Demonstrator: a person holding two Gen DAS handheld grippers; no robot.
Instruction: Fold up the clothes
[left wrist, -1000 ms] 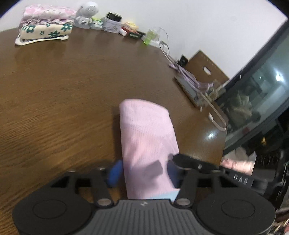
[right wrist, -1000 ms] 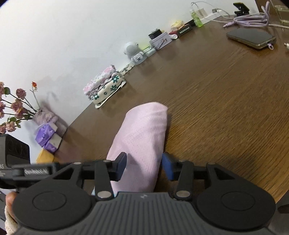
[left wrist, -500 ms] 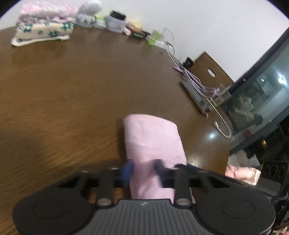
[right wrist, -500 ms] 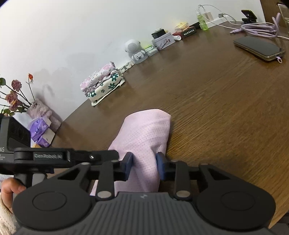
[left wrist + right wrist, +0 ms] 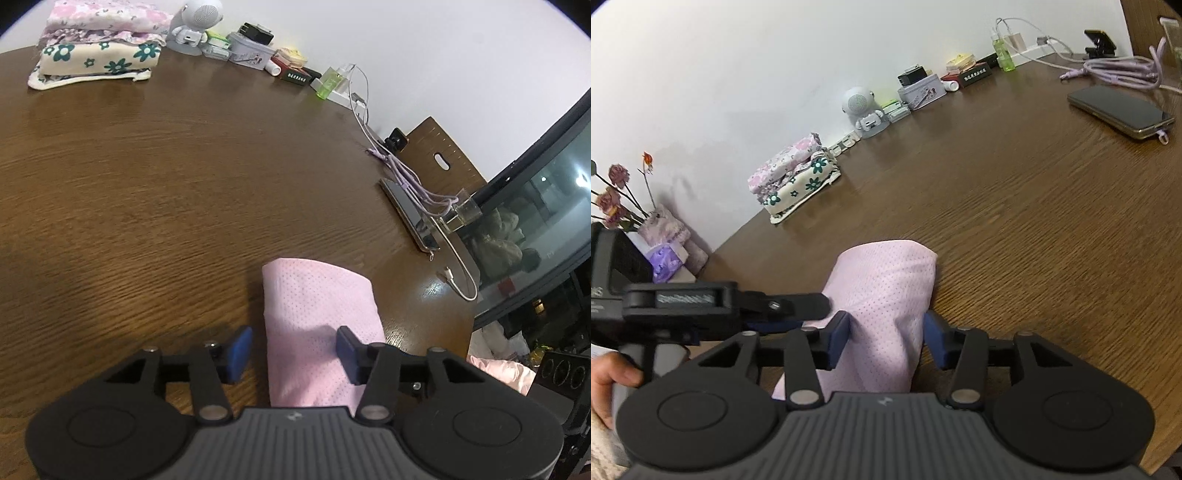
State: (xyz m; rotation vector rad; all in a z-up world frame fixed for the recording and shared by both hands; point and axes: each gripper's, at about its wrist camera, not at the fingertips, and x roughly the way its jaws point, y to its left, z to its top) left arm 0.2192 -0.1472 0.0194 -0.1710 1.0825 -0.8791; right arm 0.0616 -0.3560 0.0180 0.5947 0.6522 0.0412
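Left wrist view: the left gripper (image 5: 293,349) is spread wide, released, its blue pads astride the near end of a folded pink garment (image 5: 317,314) lying on the brown worktop (image 5: 147,192) at 6 o'clock. A stack of folded floral clothes (image 5: 98,55) sits at 11 o'clock by the wall, a phone (image 5: 408,210) at 2 o'clock. In the right wrist view, the right gripper (image 5: 886,338) is likewise released, its pads flanking the same garment (image 5: 886,291).
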